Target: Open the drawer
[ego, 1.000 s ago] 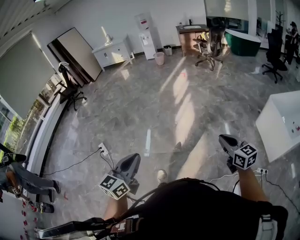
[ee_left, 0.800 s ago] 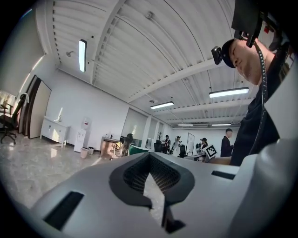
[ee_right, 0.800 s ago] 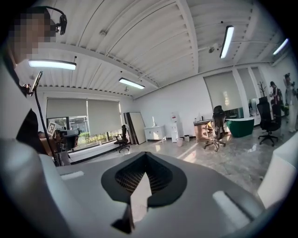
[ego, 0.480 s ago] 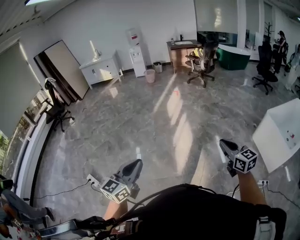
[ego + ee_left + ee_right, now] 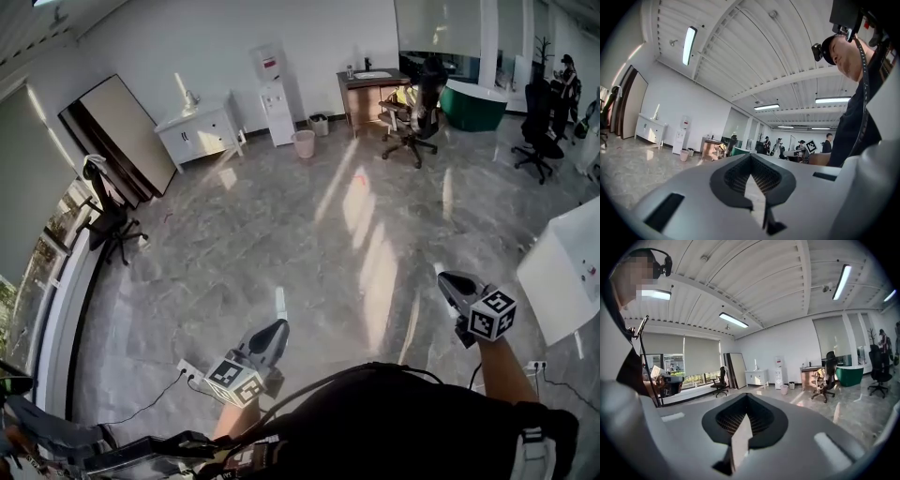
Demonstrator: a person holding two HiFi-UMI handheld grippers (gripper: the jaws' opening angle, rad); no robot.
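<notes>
No drawer stands close to me. A white cabinet point(image 5: 200, 131) against the far wall is small in the head view and also shows in the left gripper view point(image 5: 649, 129) and the right gripper view point(image 5: 757, 377); I cannot tell from here whether its front has drawers. My left gripper point(image 5: 275, 330) is held out over the marble floor at lower left, jaws shut with nothing between them point(image 5: 751, 157). My right gripper point(image 5: 450, 279) is at lower right, also shut and empty point(image 5: 746, 397). Both point roughly level across the room.
A water dispenser point(image 5: 274, 82), pink bin point(image 5: 303, 143), wooden desk point(image 5: 370, 89) and office chair point(image 5: 412, 117) line the back. A white box-like unit point(image 5: 567, 272) stands at right. A power strip point(image 5: 190, 371) with cable lies on the floor near my left side. People stand far off.
The whole view has shifted as I walk across the floor; the power strip has slid toward the lower left. Both grippers keep the same shut pose in front of me.
</notes>
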